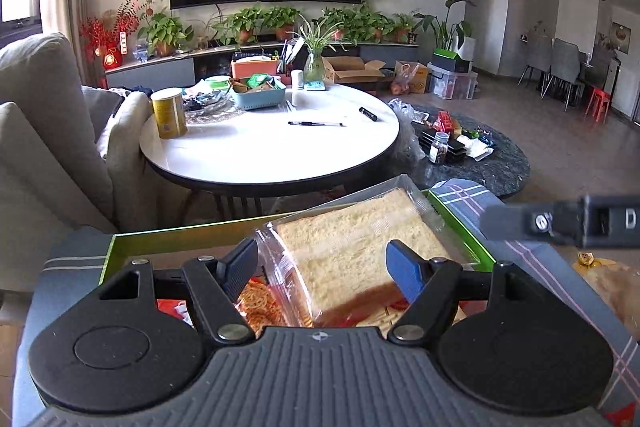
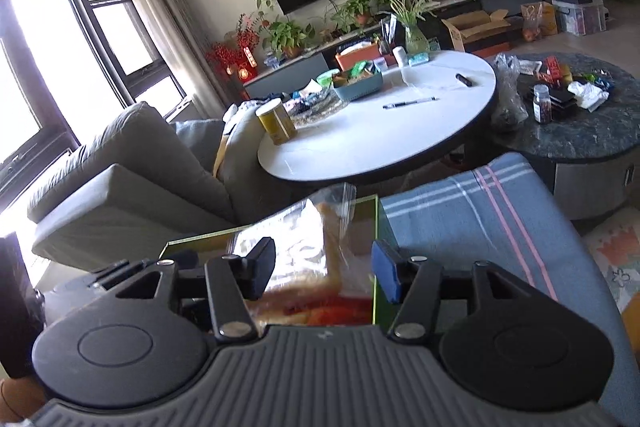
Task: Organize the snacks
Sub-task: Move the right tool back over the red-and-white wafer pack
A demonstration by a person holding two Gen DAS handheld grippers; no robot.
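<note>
A bag of sliced bread [image 1: 352, 247] in clear plastic leans in a green-rimmed box [image 1: 180, 233] on a plaid cloth. A red snack packet [image 1: 256, 303] lies under it in the box. My left gripper [image 1: 322, 267] is open, its fingers either side of the bread bag without pressing it. My right gripper [image 2: 324, 267] is open too, just above the same bread bag [image 2: 316, 255] at the box's right wall [image 2: 376, 251]. The right gripper's finger also shows at the right of the left wrist view [image 1: 560, 223].
A white round table [image 1: 280, 151] ahead holds a yellow can [image 1: 168, 113], a blue basket of snacks [image 1: 258, 93], a pen [image 1: 316, 124] and a vase. A dark round table [image 1: 492, 163] with jars and packets is on the right. A grey sofa [image 1: 48, 131] stands left.
</note>
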